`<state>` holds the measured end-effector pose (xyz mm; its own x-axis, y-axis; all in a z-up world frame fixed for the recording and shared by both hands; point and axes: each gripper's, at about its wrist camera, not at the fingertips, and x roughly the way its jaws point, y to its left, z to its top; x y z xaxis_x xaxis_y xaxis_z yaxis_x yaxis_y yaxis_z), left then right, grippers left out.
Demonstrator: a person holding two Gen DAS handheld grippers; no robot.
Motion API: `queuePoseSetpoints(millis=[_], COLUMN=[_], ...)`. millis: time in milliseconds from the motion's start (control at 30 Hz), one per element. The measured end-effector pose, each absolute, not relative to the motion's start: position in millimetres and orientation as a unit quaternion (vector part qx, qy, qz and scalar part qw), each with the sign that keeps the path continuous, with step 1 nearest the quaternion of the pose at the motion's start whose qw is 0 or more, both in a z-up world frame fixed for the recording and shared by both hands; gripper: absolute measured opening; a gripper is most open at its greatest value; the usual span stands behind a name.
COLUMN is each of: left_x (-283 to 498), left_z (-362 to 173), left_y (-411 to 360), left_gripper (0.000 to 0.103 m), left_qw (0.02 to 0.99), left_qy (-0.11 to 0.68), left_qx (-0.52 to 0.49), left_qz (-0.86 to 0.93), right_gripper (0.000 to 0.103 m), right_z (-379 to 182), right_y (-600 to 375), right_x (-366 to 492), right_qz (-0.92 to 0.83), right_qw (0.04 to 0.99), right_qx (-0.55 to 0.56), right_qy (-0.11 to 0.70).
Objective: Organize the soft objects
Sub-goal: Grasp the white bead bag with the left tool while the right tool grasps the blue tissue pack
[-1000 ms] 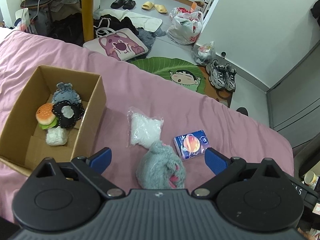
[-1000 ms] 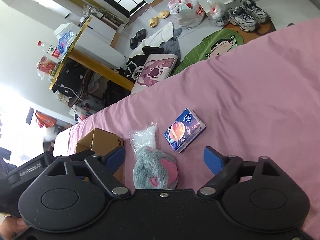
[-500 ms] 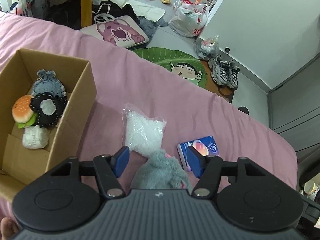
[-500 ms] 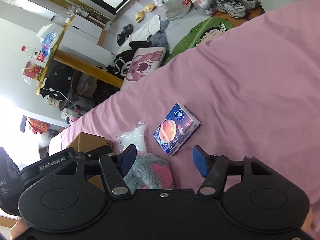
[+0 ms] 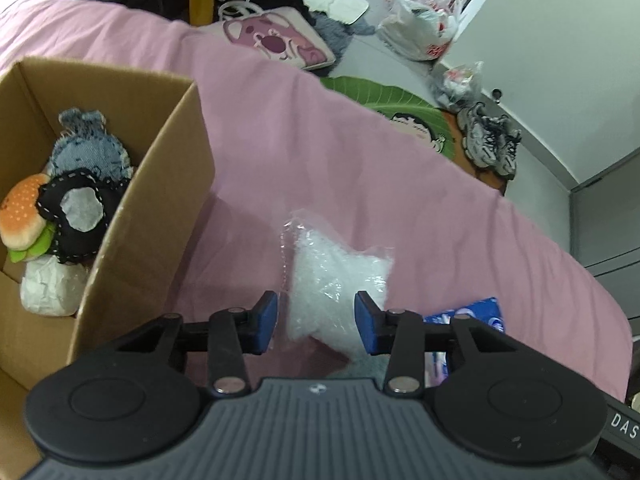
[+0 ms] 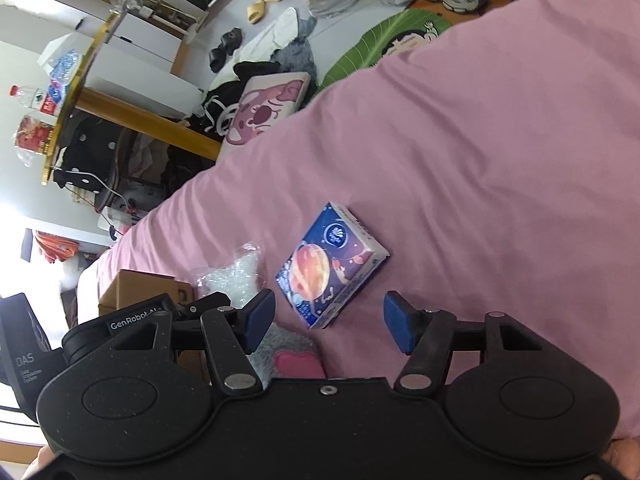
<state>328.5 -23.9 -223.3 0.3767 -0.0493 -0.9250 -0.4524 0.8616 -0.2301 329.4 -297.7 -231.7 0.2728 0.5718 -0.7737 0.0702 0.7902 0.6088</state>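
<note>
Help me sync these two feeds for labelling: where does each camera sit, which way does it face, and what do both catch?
Left wrist: on the left hand-held gripper, looking forward and down over the pink bedsheet; open fingers straddle the clear bag of white filling, cardboard box to the left.
Right wrist: on the right hand-held gripper, view rolled sideways, open fingers near the blue tissue pack; a bit of hand shows.
Shared: bag, tissue pack, box, bedsheet, grey plush toy.
</note>
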Motion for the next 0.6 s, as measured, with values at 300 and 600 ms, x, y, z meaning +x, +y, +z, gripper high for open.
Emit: queuePoseSetpoints(millis=[300, 600], left_x=[334, 330], left_z=[-242, -244], left_y=[-13, -6], left_gripper=[0.045, 0.032], left_qw=[0.787, 0.778], left_qy=[0.540, 0.527], left_qx=[-0.275, -0.327], left_qz=[0.117, 0.099], right_gripper=[0.060, 0.057], right_z=[-245, -251], right_y=[-289, -283], right_x=[340, 345], right_qz=[0.159, 0.151], right_qw=[0.741, 0.751], right_qx=[0.286, 0.289], right_qy=[0.586, 0.575])
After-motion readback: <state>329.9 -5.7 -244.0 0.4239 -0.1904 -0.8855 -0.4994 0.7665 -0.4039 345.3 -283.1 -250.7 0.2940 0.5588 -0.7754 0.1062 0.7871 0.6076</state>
